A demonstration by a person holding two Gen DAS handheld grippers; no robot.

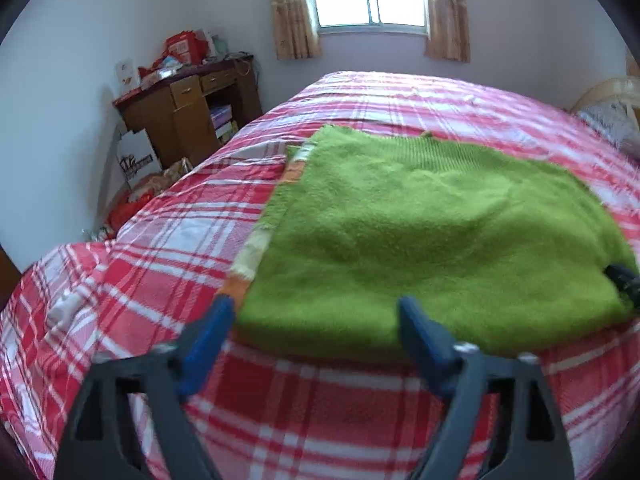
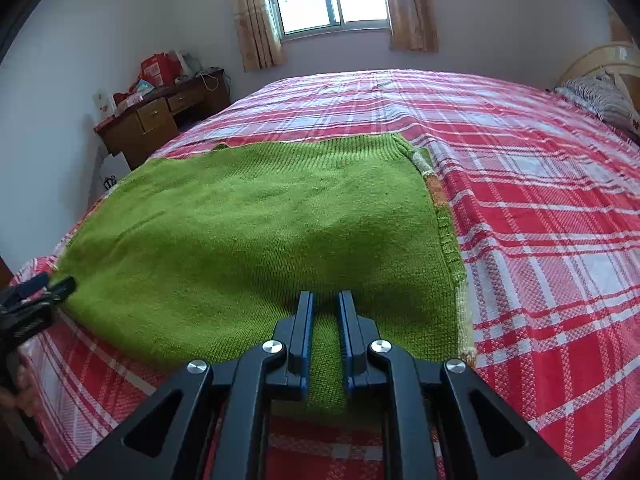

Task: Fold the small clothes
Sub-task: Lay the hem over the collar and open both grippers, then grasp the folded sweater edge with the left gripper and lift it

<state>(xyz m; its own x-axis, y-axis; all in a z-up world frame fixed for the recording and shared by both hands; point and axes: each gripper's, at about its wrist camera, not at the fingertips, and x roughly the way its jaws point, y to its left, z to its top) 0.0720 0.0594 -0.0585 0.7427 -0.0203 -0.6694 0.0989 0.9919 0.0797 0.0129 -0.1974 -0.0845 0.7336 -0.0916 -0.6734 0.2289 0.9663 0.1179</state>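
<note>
My left tongs [image 1: 316,320] gape wide, empty, at the green sweater [image 1: 432,232]. My right tongs [image 2: 325,312] pinch its near hem. Sleeves look tucked; the final fold remains.

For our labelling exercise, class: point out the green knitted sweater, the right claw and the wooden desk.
green knitted sweater [image 2: 256,232]: right wrist view, middle of its flat body.
right claw [image 2: 325,300]: right wrist view, midway between its fingertips.
wooden desk [image 1: 188,116]: left wrist view, on its front.

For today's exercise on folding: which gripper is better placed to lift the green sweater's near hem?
Right. The right gripper already pinches the green sweater at its hem; the left gripper hangs open, holding nothing.
</note>
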